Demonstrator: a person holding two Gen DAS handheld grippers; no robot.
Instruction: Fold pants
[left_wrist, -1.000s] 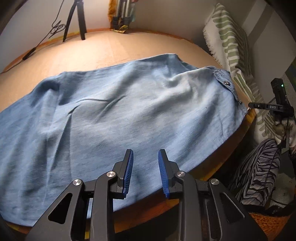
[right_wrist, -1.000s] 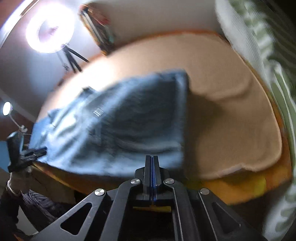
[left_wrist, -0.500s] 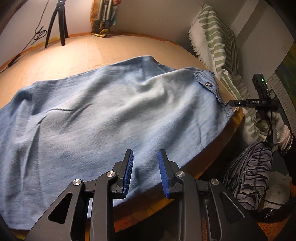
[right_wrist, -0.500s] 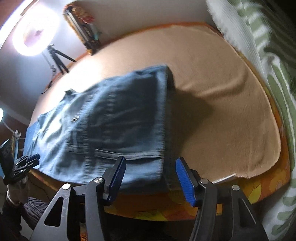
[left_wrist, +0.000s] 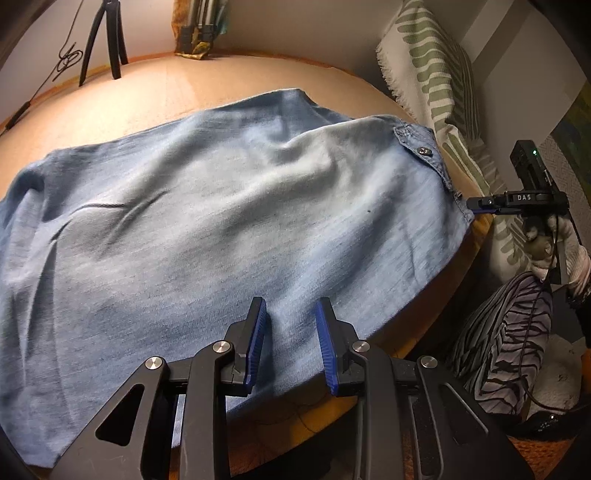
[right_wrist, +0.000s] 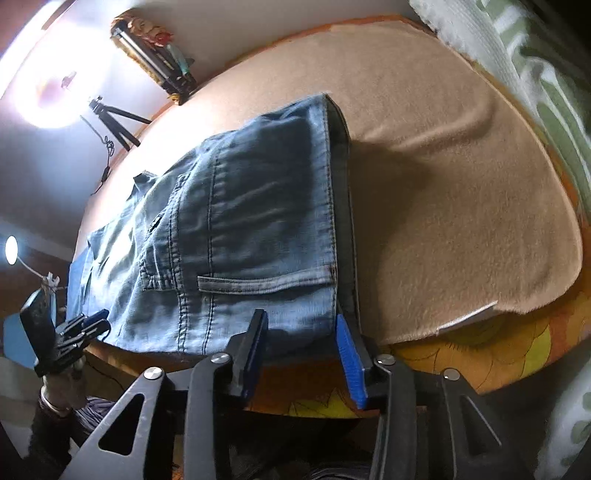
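Note:
Pale blue denim pants (left_wrist: 221, 221) lie spread across a tan blanket (left_wrist: 147, 92), seen in the left wrist view. My left gripper (left_wrist: 290, 325) hovers over their near edge, open, with cloth below the pads but none pinched. At the right, by the waistband button (left_wrist: 424, 150), my right gripper (left_wrist: 476, 203) reaches the waistband's near corner. In the right wrist view the pants (right_wrist: 240, 221) show a back pocket and the waistband (right_wrist: 340, 184). The right gripper (right_wrist: 301, 332) straddles the near waistband corner, its jaws closing, pads apart from the cloth. My left gripper (right_wrist: 85, 325) shows at the far left.
A green-and-white striped throw (left_wrist: 436, 85) lies along the right. A tripod (left_wrist: 107, 40) and a bright lamp (right_wrist: 51, 92) stand beyond the blanket (right_wrist: 461, 184). An orange flowered sheet (right_wrist: 498, 354) edges the bed. A zebra-patterned cloth (left_wrist: 509, 332) lies low beside the bed.
The right gripper went from shut to open, then narrowed, and sank toward the waistband corner. The left gripper slid nearer the pants' near edge, its opening unchanged.

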